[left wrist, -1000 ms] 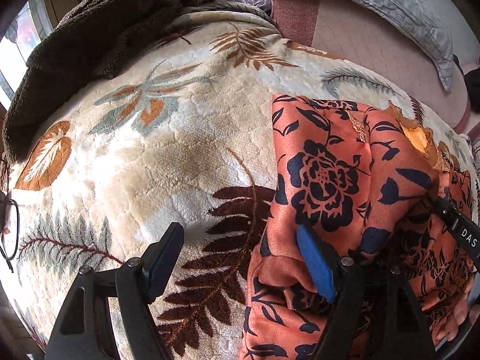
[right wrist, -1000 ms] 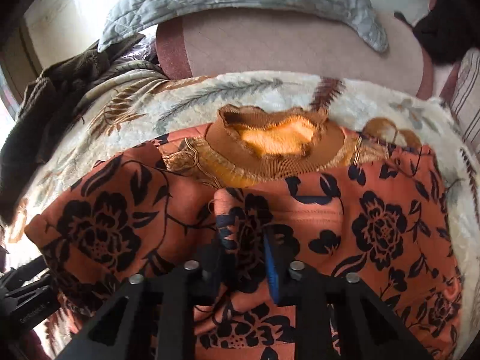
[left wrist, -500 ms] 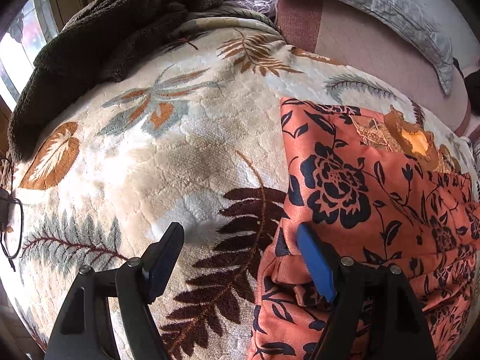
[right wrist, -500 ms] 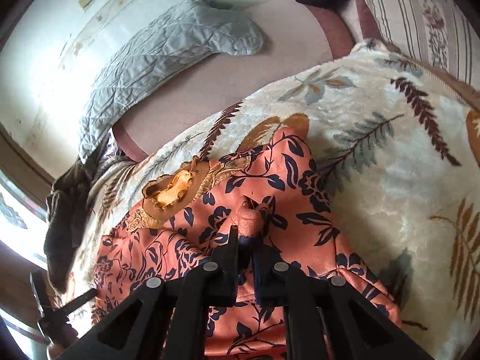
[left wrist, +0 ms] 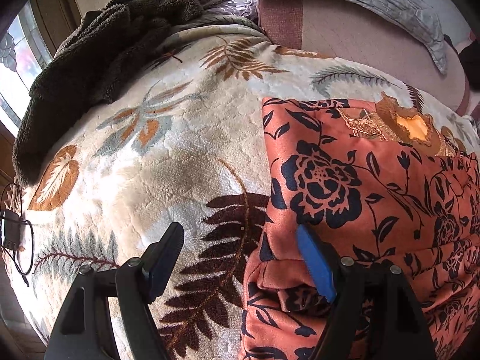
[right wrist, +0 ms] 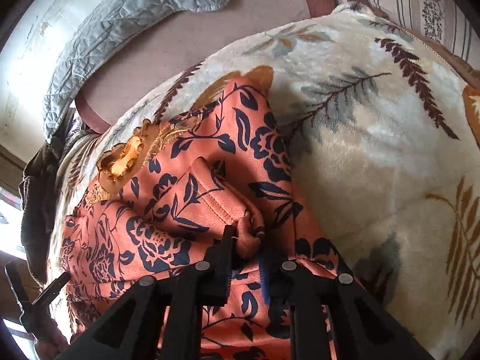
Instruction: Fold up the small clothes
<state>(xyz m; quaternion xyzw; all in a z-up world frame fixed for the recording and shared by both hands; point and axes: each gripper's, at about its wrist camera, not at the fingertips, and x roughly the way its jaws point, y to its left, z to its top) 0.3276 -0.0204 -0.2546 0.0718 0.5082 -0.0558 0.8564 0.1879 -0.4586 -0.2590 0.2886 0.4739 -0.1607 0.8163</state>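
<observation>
An orange top with dark blue flowers and a mustard collar [left wrist: 375, 186] lies on a leaf-patterned plush blanket [left wrist: 168, 162]. My left gripper [left wrist: 240, 252] is open and empty; its right finger rests on the top's left edge, its left finger over the blanket. In the right wrist view the top [right wrist: 168, 210] lies partly folded, with a sleeve end bunched up. My right gripper [right wrist: 246, 240] is shut on that sleeve end, just above the garment.
A dark brown fleece [left wrist: 99, 54] is heaped at the blanket's far left. A grey quilted pillow [right wrist: 120, 27] and a pink mattress [left wrist: 360, 36] lie beyond. A striped cushion [right wrist: 420, 9] is at the far right. A black charger with cable [left wrist: 12, 234] lies at the left edge.
My right gripper has swung to the right with the sleeve, drawing it across the top. My left gripper stays open and has barely moved; the garment's left side has flattened.
</observation>
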